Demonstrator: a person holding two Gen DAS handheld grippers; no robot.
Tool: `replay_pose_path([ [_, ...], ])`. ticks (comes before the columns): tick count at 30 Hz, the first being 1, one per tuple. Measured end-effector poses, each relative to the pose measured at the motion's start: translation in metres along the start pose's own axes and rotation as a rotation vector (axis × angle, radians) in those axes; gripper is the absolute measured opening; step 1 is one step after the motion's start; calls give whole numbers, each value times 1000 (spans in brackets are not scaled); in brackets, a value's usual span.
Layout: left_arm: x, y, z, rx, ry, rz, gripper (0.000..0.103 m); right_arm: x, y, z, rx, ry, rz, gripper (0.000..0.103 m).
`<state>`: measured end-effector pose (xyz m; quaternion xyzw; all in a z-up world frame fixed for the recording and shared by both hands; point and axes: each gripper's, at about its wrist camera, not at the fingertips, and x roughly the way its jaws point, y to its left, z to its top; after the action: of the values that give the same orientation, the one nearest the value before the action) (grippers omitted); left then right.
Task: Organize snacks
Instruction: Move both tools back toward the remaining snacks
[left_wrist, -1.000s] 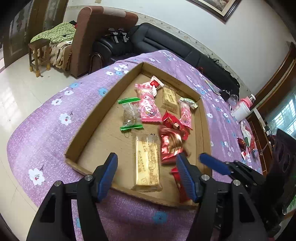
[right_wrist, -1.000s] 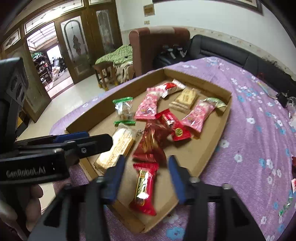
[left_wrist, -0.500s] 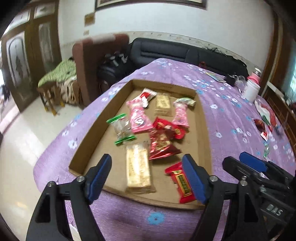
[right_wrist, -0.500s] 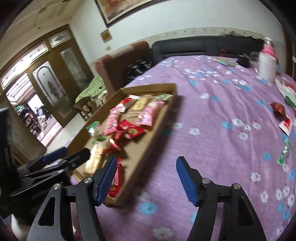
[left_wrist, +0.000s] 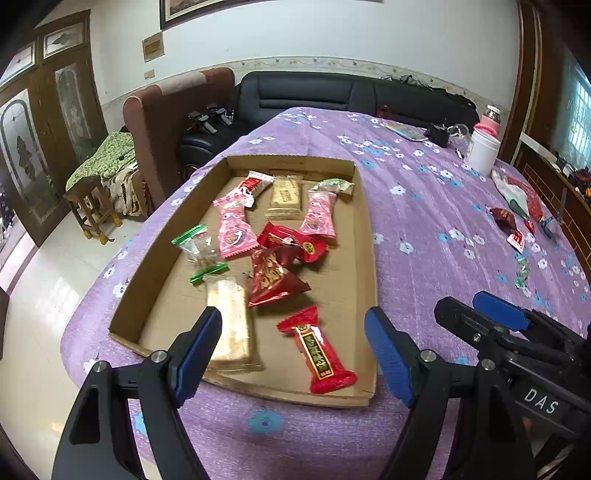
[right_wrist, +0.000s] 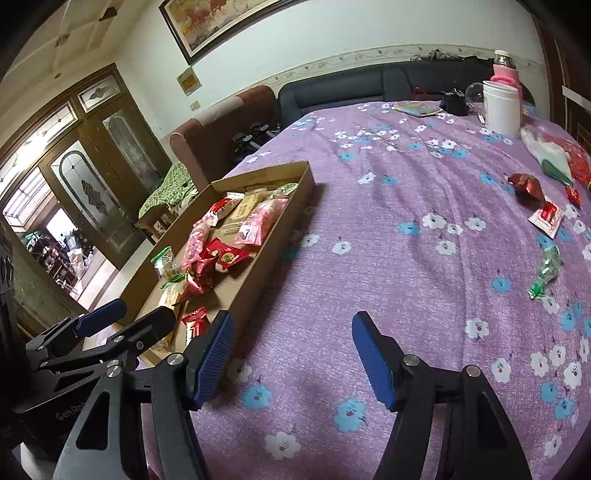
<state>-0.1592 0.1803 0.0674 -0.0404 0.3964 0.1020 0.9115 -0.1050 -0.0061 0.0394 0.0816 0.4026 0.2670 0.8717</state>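
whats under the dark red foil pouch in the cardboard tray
The dark red foil pouch lies on the cardboard tray, its top corner overlapping a red wrapped snack. Anything directly beneath it is hidden.

1. Black sofa (left_wrist: 332, 92) against far wall, behind the purple floral tablecloth (right_wrist: 369, 258).
2. White container (right_wrist: 500, 107) near far edge.
3. Brown armchair (left_wrist: 166, 110), wooden stool (left_wrist: 90, 206) at left.
4. Framed painting (right_wrist: 236, 18) overhead.

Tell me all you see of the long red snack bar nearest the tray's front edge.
The long red foil-wrapped snack bar lies flat in the shallow brown cardboard tray, at its near right corner, angled diagonally. It has crimped ends and a dark green centre label with gold print. It looks sealed and touches only the tray floor. The open left claw hovers in front of it, holding nothing.
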Motion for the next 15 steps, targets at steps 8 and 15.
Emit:
replay_pose_path([
  [8,3,-11,-2,29,20,-11,79,-5,-10,-3,26,0,-10,72],
  [15,6,-11,-2,19,34,-43,79,-12,-17,-3,23,0,-41,72],
])
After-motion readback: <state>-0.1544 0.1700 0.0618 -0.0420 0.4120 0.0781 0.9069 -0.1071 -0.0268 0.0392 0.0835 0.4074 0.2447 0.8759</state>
